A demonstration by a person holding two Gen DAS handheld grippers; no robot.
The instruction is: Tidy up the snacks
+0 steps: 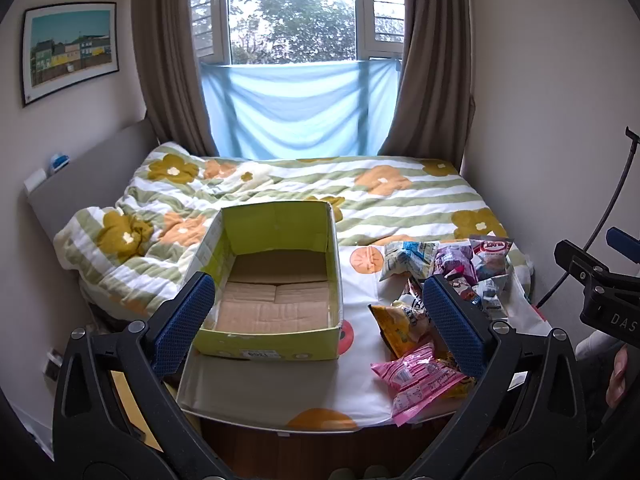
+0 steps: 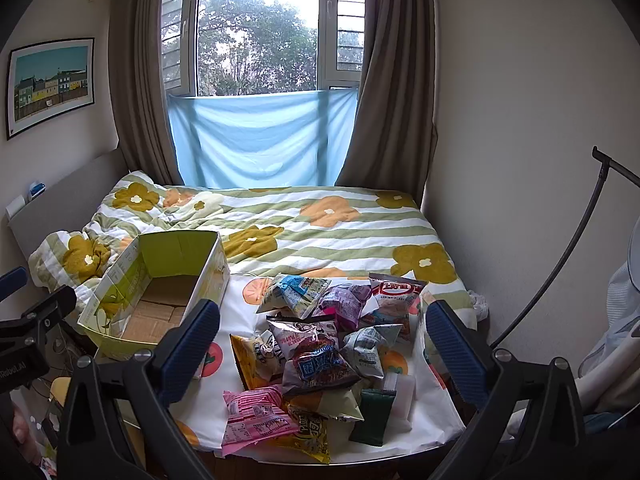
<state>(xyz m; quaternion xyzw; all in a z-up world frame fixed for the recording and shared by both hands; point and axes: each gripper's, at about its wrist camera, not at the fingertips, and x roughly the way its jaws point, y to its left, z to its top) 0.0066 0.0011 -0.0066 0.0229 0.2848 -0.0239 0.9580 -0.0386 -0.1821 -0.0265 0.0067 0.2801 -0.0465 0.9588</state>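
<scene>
An empty open yellow-green cardboard box (image 1: 276, 276) stands on a white cloth with orange prints at the foot of the bed; it also shows in the right wrist view (image 2: 160, 292). A pile of snack packets (image 2: 324, 352) lies to its right, with a pink packet (image 2: 256, 420) at the front and a red-and-white one (image 2: 396, 292) at the back. The pile shows in the left wrist view (image 1: 440, 300) too. My left gripper (image 1: 320, 320) is open and empty, held before the box. My right gripper (image 2: 324, 356) is open and empty, held before the pile.
The bed (image 1: 304, 188) carries a flowered, green-striped quilt. A window with brown curtains and a blue cloth (image 1: 300, 108) is behind it. A framed picture (image 1: 68, 50) hangs on the left wall. A black curved stand (image 2: 560, 264) is at the right wall.
</scene>
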